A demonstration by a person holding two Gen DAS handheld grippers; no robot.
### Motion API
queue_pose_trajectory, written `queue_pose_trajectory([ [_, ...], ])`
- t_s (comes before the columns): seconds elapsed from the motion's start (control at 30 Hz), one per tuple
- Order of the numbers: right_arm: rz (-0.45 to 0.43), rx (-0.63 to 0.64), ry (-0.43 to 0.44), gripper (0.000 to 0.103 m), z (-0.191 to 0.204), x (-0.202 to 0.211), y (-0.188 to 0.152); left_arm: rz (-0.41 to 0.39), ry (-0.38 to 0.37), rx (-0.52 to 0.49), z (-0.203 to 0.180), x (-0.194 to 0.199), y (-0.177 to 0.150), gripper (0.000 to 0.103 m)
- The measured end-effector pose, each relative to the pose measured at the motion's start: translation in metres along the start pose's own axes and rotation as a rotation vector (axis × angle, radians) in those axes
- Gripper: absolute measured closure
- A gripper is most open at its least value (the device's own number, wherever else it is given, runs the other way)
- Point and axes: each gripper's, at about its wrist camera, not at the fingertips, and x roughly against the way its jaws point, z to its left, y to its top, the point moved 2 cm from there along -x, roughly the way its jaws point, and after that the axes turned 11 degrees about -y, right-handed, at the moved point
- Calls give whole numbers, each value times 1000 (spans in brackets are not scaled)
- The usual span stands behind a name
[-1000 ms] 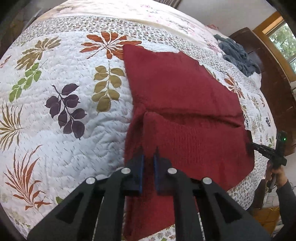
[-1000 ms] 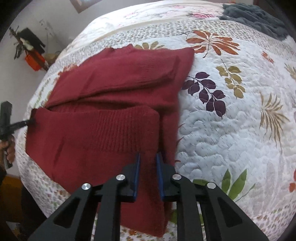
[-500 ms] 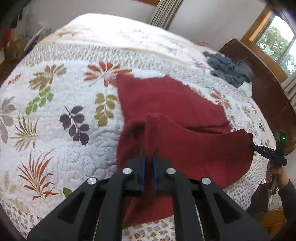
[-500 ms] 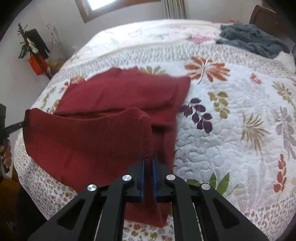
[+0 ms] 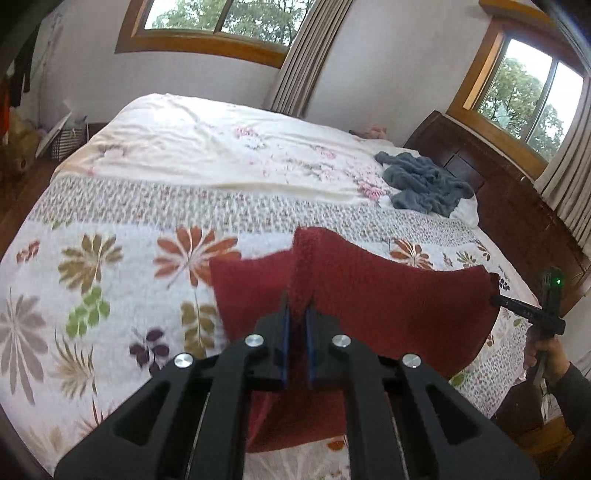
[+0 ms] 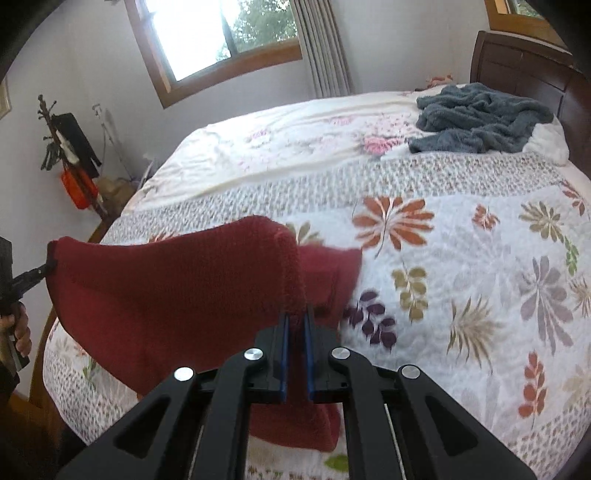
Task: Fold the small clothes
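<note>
A red sweater (image 5: 388, 306) hangs lifted above a bed (image 5: 184, 177), stretched between the two grippers, its lower part draped down toward the leaf-print quilt (image 5: 92, 280) near the bed's front edge. The left gripper (image 5: 297, 325) has its jaws pressed narrow on one corner of the sweater, the knit bunched up between the blue-edged fingers (image 5: 284, 332) and rising in a ridge above them. From there the upper edge sags in a shallow curve across to the far corner, where the right gripper (image 5: 496, 299) pinches the cloth at its tip; a hand (image 5: 546, 356) in a dark sleeve grips its handle, which shows a green light. In the right wrist view the same sweater (image 6: 177, 295) spreads to the left, its near corner clamped between that gripper's narrow jaws (image 6: 295, 332), while the other gripper (image 6: 46, 271) holds the far corner at the left edge, with a hand (image 6: 18, 328) below it. Farther up the bed a cream sheet (image 6: 295, 140) lies flat, and a grey garment (image 6: 480, 118) sits crumpled by the wooden headboard (image 6: 517, 66). A window (image 6: 221, 33) with a curtain (image 6: 325, 48) is on the back wall
</note>
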Motion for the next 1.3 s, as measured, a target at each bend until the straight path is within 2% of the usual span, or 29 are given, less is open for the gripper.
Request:
queue_pose_trajectory([
  [0.27, 1, -13, -23, 97, 2, -47, 44, 14, 14, 5, 28, -50, 44, 98],
  [0.43, 62, -75, -19, 97, -7, -100, 67, 62, 39, 30, 55, -96, 66, 98],
  [0.6, 158, -132, -34, 97, -17, -160, 76, 156, 77, 64, 89, -156, 77, 98],
  [0.73, 250, -147, -54, 97, -21, -205, 71, 281, 95, 155, 124, -206, 67, 98],
  [0.83, 292, -154, -67, 97, -24, -223, 64, 340, 103, 215, 145, -226, 60, 98],
  [0.93, 286, -156, -63, 97, -26, -224, 63, 317, 75, 255, 152, -226, 65, 98],
  [1.07, 230, -149, -49, 97, -25, -210, 77, 255, 36, 224, 141, -216, 85, 98],
  [1.17, 210, -147, -50, 97, -24, -210, 93, 232, 36, 213, 140, -218, 101, 98],
  [1.3, 219, -150, -58, 97, -25, -228, 107, 245, 53, 239, 154, -239, 108, 98],
])
